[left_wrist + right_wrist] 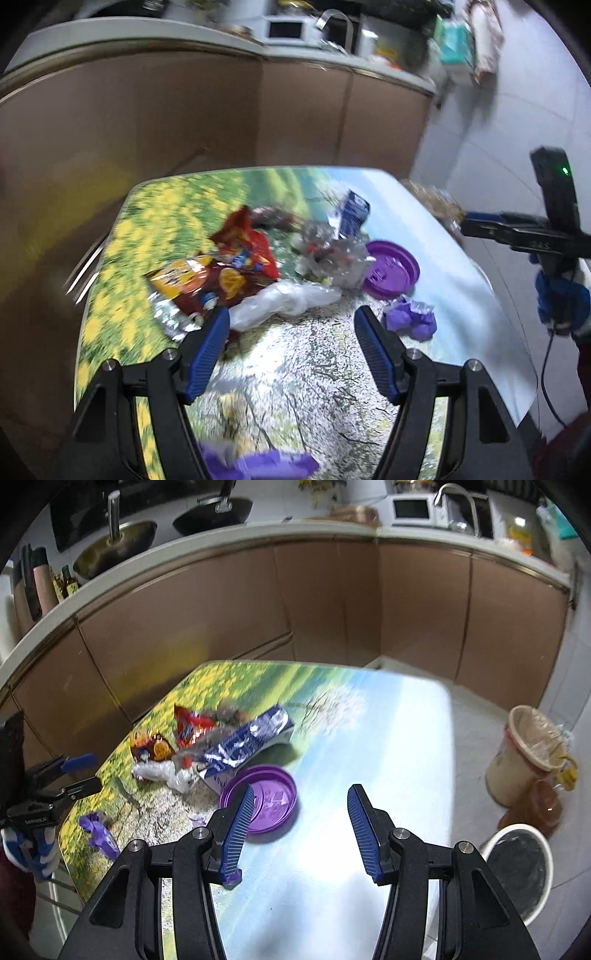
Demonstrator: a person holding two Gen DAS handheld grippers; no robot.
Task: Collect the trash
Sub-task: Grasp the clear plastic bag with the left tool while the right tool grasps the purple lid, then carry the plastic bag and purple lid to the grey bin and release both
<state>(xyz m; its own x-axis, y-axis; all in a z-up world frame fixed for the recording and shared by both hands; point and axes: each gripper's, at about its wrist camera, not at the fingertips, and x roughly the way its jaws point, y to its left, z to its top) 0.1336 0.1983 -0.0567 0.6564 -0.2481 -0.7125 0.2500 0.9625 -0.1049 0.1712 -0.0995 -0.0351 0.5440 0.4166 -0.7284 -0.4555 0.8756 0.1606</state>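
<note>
Our left tongs (291, 325) and right tongs (301, 801) both gape apart, holding nothing, above the desk (388, 738); a purple lid (271, 797) lies mid-desk beside crumpled wrappers (236, 266).

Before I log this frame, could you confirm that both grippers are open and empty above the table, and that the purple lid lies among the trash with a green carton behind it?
Nearly right: the carton is blue, not green, as the right wrist view shows. The left gripper and right gripper are indeed open and empty above the table, and the purple lid lies in front of that carton.
</note>
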